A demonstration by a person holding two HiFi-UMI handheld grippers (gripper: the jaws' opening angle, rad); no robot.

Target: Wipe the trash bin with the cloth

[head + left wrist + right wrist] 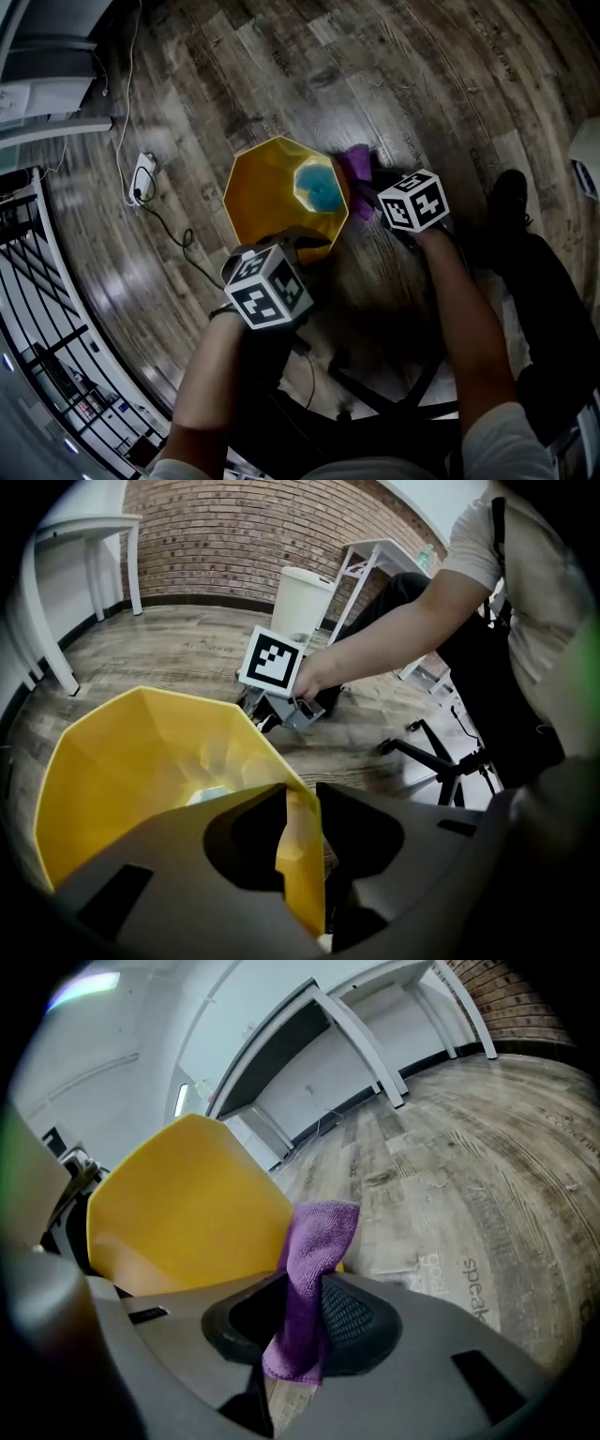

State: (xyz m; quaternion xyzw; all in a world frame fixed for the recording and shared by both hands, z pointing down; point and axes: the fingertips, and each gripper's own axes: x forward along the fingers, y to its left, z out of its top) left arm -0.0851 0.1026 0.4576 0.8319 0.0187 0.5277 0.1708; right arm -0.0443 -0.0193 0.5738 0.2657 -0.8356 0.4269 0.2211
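Observation:
A faceted yellow trash bin (272,187) stands on the wood floor, open side up, with a blue patch (317,187) at its bottom. My left gripper (305,242) reaches down onto the bin's near rim. In the left gripper view the yellow wall (298,855) stands between the two dark pads and fills the gap. My right gripper (370,192) sits low beside the bin's right side, shut on a purple cloth (314,1251). The cloth (356,169) sticks up out of the jaws, close to the bin's outer wall (187,1213); whether it touches I cannot tell.
A white power strip (142,176) with a cable lies on the floor left of the bin. A black office chair base (450,757) stands near my legs. A white bin (300,602) and white desks (375,560) stand by the brick wall. A black rack (37,281) is at far left.

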